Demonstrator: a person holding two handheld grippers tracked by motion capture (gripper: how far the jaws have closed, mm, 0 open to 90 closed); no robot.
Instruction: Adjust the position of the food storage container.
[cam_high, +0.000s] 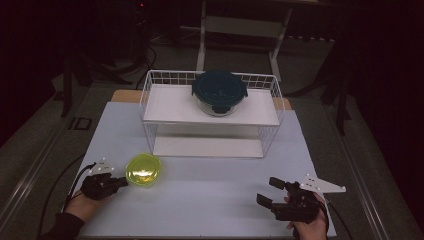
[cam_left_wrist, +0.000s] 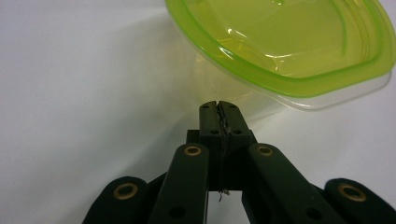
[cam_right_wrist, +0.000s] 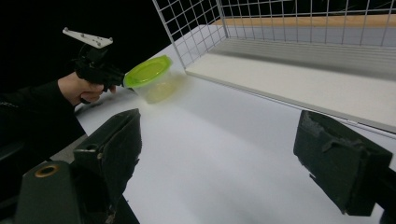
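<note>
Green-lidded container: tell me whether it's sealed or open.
Sealed: the green lid sits over the clear container's rim on all sides seen.

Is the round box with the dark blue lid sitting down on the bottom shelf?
No, the round box with the dark blue lid sits on the top shelf of the white wire rack.

Left gripper (cam_high: 121, 182) touches the green-lidded tub (cam_high: 143, 170) — right gripper (cam_high: 271, 192) open; dark-lidded bowl (cam_high: 219, 93) atop wire rack (cam_high: 150, 95).
</note>
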